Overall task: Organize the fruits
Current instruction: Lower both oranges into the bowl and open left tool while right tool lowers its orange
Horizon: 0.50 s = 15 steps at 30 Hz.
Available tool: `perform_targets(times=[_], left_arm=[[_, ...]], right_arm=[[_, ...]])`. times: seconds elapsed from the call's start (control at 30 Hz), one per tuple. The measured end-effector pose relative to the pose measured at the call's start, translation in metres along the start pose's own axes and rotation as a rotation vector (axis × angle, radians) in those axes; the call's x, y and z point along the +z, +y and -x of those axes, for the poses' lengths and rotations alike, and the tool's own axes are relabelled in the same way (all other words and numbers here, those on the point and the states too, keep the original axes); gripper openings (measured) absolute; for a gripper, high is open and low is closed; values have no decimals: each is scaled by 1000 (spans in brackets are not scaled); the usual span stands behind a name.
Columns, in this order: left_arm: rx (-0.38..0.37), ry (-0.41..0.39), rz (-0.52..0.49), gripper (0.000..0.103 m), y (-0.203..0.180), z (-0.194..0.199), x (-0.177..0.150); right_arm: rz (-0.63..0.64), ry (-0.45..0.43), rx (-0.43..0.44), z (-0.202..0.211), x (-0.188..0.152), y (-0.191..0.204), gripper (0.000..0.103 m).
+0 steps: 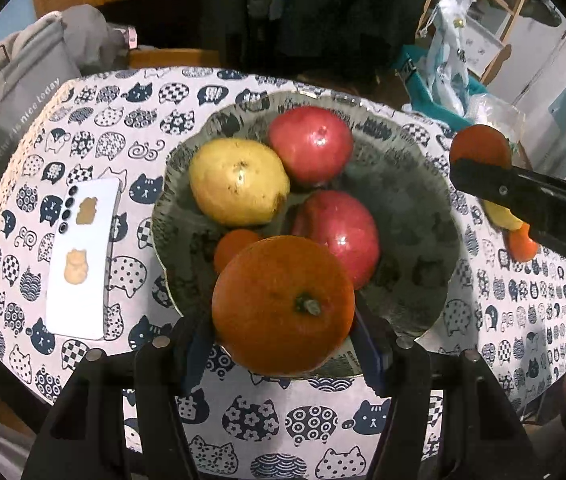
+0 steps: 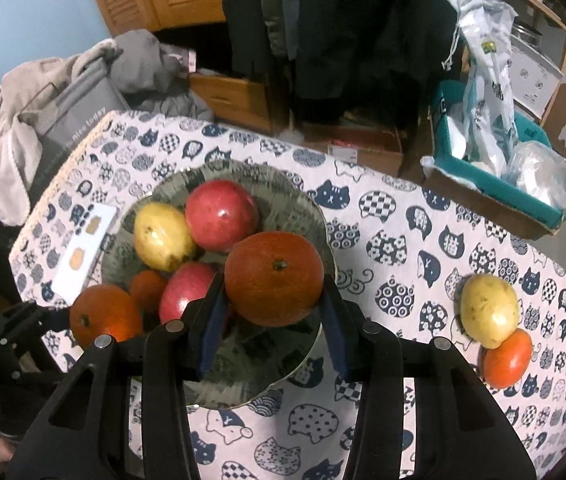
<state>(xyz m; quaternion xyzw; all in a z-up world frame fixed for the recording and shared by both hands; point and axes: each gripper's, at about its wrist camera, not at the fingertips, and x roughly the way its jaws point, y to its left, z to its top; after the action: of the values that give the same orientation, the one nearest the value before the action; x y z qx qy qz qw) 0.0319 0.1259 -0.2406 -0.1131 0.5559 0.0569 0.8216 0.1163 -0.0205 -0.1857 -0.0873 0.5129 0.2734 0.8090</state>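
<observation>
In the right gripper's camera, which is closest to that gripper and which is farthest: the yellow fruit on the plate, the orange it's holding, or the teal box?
1. The held orange, gripped between the right gripper fingers, above the plate.
2. The yellow fruit on the plate, on its left side.
3. The teal box, beyond the table's far edge, upper right.

A table is covered by a white cloth printed with dark blue cats. On it, left of centre, a grey patterned bowl is set. Just left of the bowl a white phone is laid flat. Well to the right, a yellow fruit and a small orange fruit are seen touching.
</observation>
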Motion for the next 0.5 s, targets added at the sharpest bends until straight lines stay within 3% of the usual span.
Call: perform_targets(times=[0.5], left_arm=[[13,87,-7,64,-1,-32,-6]], right_arm=[[34,84,11,-30,-12,7,44]])
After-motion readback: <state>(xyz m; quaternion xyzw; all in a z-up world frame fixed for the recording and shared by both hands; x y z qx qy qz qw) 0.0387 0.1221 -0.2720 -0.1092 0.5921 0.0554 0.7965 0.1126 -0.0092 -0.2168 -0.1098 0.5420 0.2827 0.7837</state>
